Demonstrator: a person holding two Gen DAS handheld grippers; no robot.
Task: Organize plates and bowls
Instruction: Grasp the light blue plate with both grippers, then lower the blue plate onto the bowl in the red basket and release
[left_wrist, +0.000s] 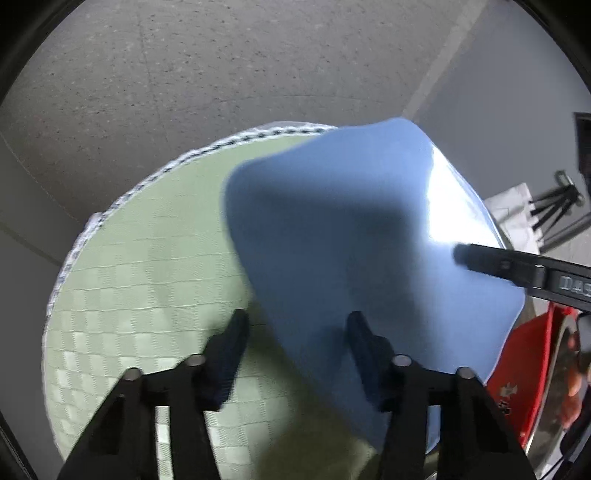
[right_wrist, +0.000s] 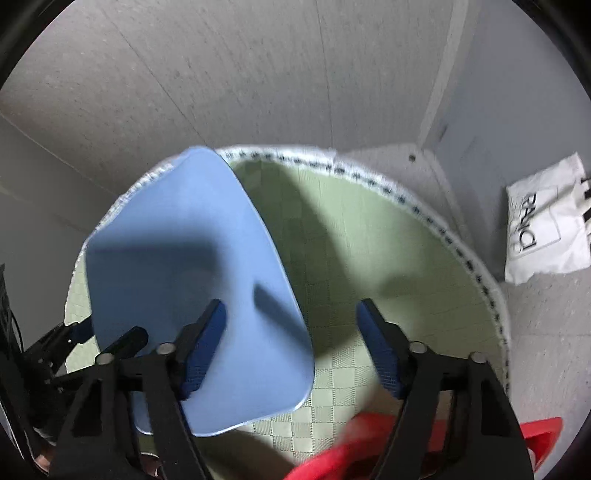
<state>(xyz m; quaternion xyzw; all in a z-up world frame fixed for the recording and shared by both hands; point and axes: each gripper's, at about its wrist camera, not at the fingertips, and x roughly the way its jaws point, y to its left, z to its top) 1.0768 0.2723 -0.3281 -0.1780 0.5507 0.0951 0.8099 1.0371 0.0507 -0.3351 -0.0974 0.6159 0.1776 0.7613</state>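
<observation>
A light blue squarish plate (left_wrist: 369, 251) lies on the round table with the green checkered cloth (left_wrist: 147, 266). In the left wrist view my left gripper (left_wrist: 297, 332) is open, its right finger over the plate's near edge and its left finger over the cloth. My right gripper's finger (left_wrist: 517, 269) reaches in over the plate's right side. In the right wrist view the blue plate (right_wrist: 177, 266) is at left and my right gripper (right_wrist: 291, 317) is open, its left finger over the plate. A red plate (right_wrist: 354, 454) lies at the table's near edge, below the right gripper. The left gripper (right_wrist: 70, 336) shows at the plate's left edge.
The red plate (left_wrist: 524, 365) also shows at the right in the left wrist view. A white paper bag (right_wrist: 546, 229) and a black tripod (left_wrist: 557, 210) stand on the grey floor beyond the table. The cloth has a white patterned border (right_wrist: 443, 229).
</observation>
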